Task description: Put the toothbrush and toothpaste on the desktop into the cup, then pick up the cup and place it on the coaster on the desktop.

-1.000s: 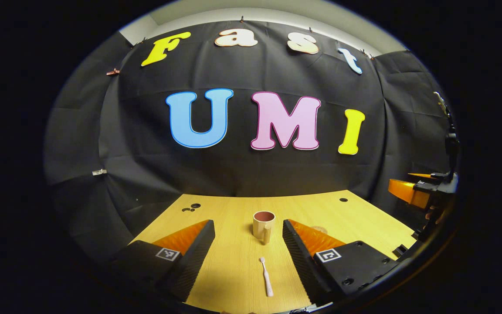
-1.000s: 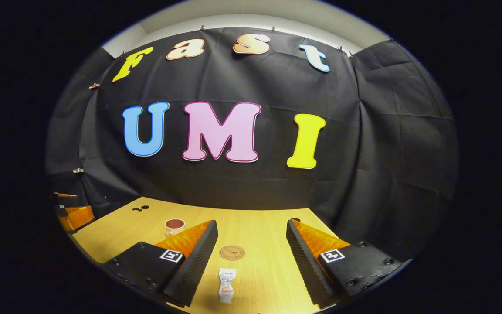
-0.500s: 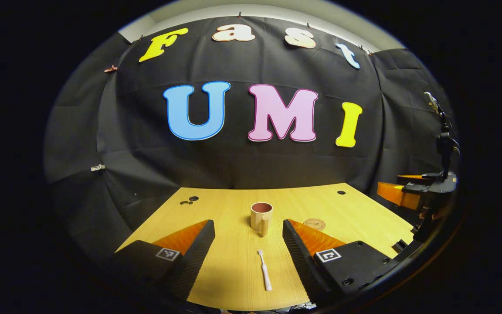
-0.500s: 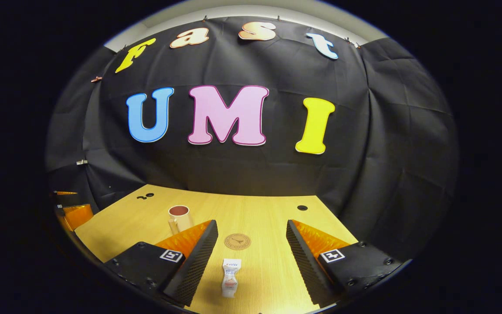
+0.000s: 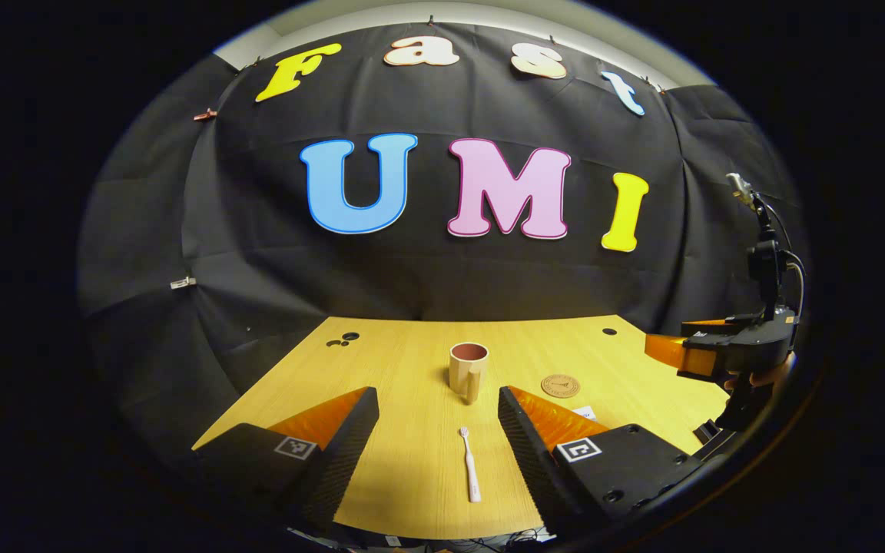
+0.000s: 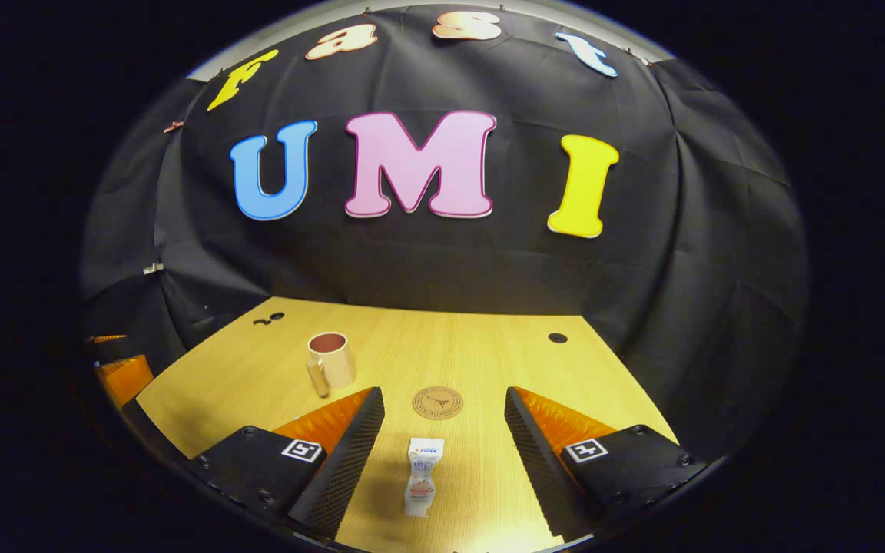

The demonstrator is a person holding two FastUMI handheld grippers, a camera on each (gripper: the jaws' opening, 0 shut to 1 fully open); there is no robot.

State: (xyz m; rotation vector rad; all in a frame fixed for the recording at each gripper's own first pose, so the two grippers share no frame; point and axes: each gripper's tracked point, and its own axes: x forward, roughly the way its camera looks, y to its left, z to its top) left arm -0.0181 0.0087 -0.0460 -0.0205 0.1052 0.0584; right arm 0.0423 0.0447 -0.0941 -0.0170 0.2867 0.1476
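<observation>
Below, both grippers gape: left gripper [image 5: 438,430] above a slim toothbrush [image 5: 471,475], right gripper [image 6: 444,432] above a crumpled toothpaste tube [image 6: 421,487] on woodgrain desktop [image 6: 488,361].

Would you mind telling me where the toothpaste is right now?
In the right gripper view, the toothpaste lies on the desktop between the open right gripper's fingers, just nearer than the coaster.

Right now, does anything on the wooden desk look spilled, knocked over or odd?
Nothing stands out. The beige cup stands upright, the round brown coaster lies flat, and the pale toothbrush and small white toothpaste tube lie untouched.
</observation>
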